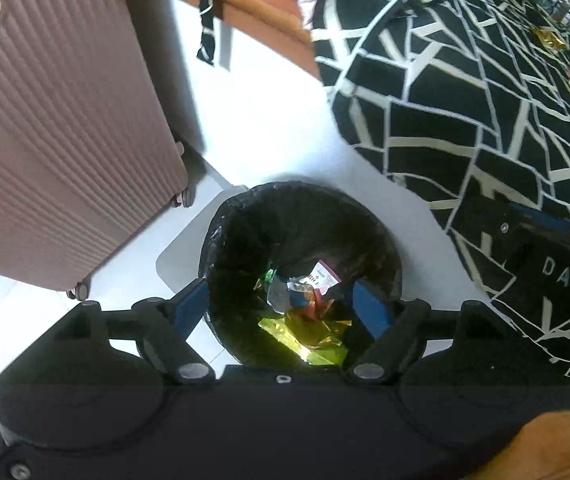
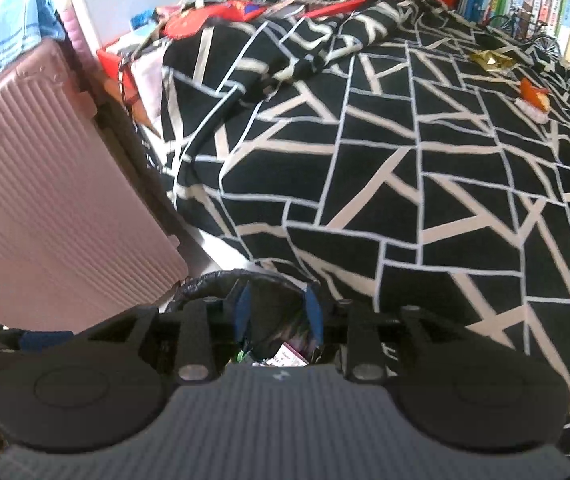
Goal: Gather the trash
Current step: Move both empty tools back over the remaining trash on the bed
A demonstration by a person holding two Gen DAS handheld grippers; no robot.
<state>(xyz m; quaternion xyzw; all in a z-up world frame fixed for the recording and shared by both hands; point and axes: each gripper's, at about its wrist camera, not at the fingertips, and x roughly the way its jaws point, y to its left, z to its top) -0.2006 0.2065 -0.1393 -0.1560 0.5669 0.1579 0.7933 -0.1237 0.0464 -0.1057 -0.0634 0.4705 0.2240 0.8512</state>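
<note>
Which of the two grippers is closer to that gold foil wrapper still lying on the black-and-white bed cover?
Right, probably. The right gripper hangs over the bin's edge facing up the bed toward the gold foil wrapper. The left gripper points down into the black-lined bin, with the wrapper far off.

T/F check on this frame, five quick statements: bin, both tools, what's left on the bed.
1. The bin has a black liner and holds wrappers. True.
2. The left tool grips a gold wrapper. False: its jaws stand open and empty above the bin.
3. The pink suitcase lies flat on the bed. False: it stands upright on the floor beside the bin.
4. A gold wrapper and an orange-and-white one lie on the black-and-white bedspread. True.
5. The right tool is clamped on a book. False: its jaws are apart with nothing between them.
</note>
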